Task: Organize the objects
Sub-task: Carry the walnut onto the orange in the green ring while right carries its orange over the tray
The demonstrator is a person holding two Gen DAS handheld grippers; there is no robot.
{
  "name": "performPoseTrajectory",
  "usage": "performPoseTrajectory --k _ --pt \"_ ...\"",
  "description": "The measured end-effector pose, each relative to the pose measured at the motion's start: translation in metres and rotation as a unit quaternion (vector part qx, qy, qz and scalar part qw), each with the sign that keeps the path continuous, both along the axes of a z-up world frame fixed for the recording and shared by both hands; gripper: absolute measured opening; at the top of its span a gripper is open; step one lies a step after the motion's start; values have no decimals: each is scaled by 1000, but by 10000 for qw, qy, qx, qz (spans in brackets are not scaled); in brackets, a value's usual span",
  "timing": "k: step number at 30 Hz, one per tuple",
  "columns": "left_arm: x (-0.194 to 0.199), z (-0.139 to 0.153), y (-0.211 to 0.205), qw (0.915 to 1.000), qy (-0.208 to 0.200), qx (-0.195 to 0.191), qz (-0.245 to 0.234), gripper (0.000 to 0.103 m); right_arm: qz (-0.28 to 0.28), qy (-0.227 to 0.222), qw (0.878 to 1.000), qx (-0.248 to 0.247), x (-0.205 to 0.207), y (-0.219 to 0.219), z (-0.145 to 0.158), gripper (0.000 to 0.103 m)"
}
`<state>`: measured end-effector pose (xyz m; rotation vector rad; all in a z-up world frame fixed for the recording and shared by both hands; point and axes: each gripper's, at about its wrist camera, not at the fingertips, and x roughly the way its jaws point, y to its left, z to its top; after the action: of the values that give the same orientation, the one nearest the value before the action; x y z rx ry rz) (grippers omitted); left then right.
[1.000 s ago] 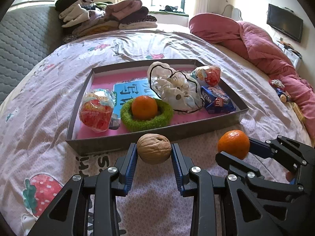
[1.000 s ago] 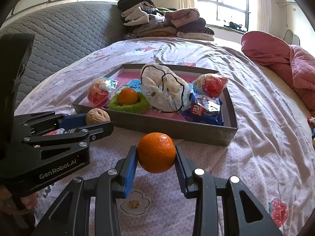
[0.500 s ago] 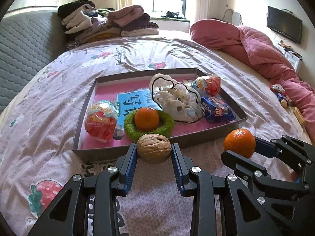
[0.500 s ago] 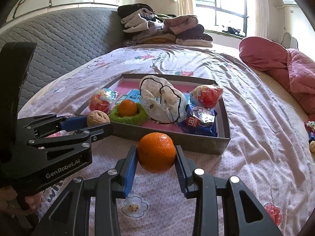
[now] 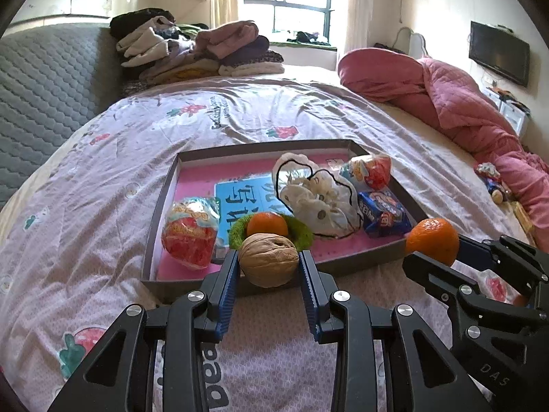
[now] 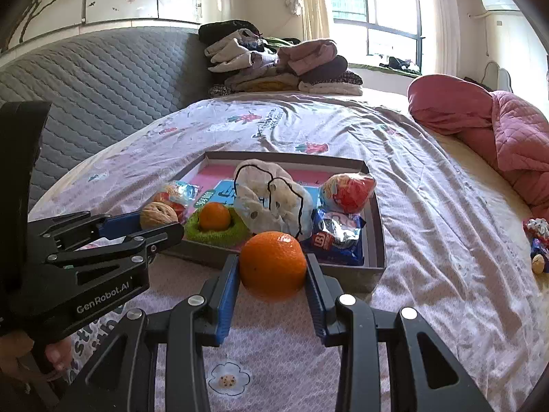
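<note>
Left gripper [image 5: 268,267] clamped on a walnut [image 5: 268,260], blue ribbed pads pressed to both ends. Walnut's long axis level, running pad to pad; wrinkled tan shell, held in the air at the near rim of the tray [image 5: 161,206]. Right gripper [image 6: 272,272] clamped on an orange [image 6: 272,265], round, dimpled skin, glossy highlight on top, likewise lifted just short of the tray's near wall. Both claws partly closed, fingers black plastic with silver screws, pointed toward the tray and tilted down.

Beyond, shallow grey rectangular tray with pink floor, resting on a floral bedsheet [image 5: 103,178]. Inside: a second orange [image 5: 267,224] seated in a fuzzy green ring [image 5: 302,235], a crinkly red-and-white packet [image 5: 190,237] at left, a white pouch [image 5: 319,199] edged with black cord in the middle, a blue foil snack pack [image 5: 382,214] and another red packet [image 5: 369,171] at right. Farther off, folded clothes [image 5: 195,51] against a grey quilted headboard [image 5: 44,82], and a rumpled pink quilt [image 5: 446,103] at right.
</note>
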<state>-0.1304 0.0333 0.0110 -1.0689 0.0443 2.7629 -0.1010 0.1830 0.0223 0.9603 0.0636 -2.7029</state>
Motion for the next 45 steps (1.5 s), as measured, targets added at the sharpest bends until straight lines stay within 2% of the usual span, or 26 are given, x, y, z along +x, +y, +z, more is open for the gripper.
performPoseTrajectory --k 18,29,39,45 --pt "-10 13 3 9994 321 -74 131 35 -79 361 9993 53 -8 4 21 37" --pt "-24 19 2 9987 463 -93 212 35 -156 493 9986 98 -30 6 30 37" --pt "-40 14 7 9988 404 -171 196 35 -210 583 9980 83 -51 11 35 37" --pt "-49 5 21 9989 358 -288 99 35 -259 453 9985 168 -64 17 27 37"
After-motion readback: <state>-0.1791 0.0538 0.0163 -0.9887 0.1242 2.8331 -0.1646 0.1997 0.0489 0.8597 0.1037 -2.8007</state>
